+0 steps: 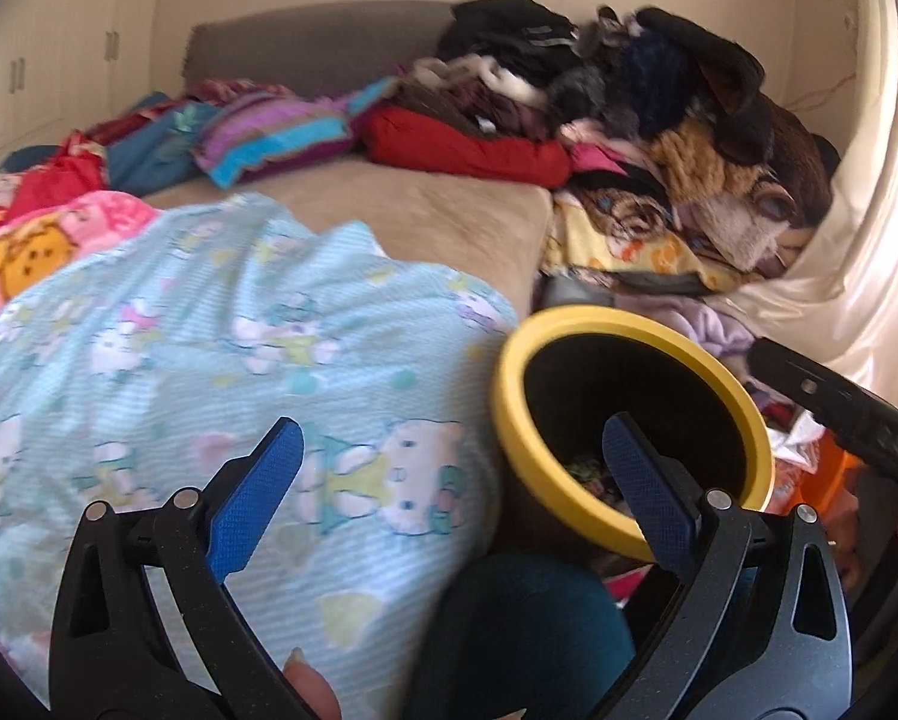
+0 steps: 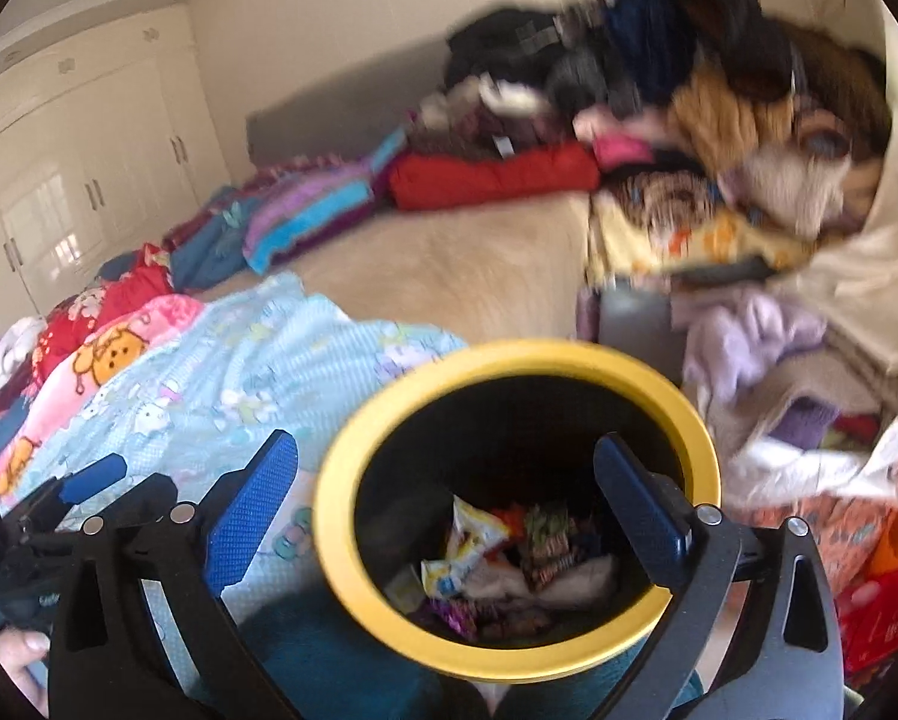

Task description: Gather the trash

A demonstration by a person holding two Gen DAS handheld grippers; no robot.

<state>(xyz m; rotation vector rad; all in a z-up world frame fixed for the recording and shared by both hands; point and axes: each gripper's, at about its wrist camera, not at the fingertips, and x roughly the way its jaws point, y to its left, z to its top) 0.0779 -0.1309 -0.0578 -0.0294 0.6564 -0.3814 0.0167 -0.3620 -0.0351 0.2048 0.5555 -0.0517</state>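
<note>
Round black bin with a thick yellow rim (image 2: 329, 516) sits beside the bed, mouth up. Inside: crumpled snack wrappers and packets (image 2: 496, 564), mixed colours, piled at the bottom; blurred, so no single item can be made out. In the left wrist view the same bin (image 1: 742, 420) shows at right, only a sliver of contents visible.

Right gripper (image 2: 446, 510): blue-padded jaws spread wide, nothing between the pads; the bin mouth lies behind the gap, right finger in front of the bin's inside, left finger outside the rim over the blanket.

Left gripper (image 1: 451, 486): jaws wide too, nothing gripped; left finger over the blanket, right finger in front of the bin opening. It also shows at the left edge of the right wrist view.

Light blue cartoon-cat blanket (image 1: 209, 324) covers the near part of the bed, touching the bin's left side. Beyond it, a beige fleece cover (image 1: 425, 210). A heap of mixed clothes (image 1: 628, 102) is stacked at the far right, with a red folded quilt (image 1: 466, 147) beside it. White wardrobe doors (image 2: 77, 180) stand on the far left wall.
</note>
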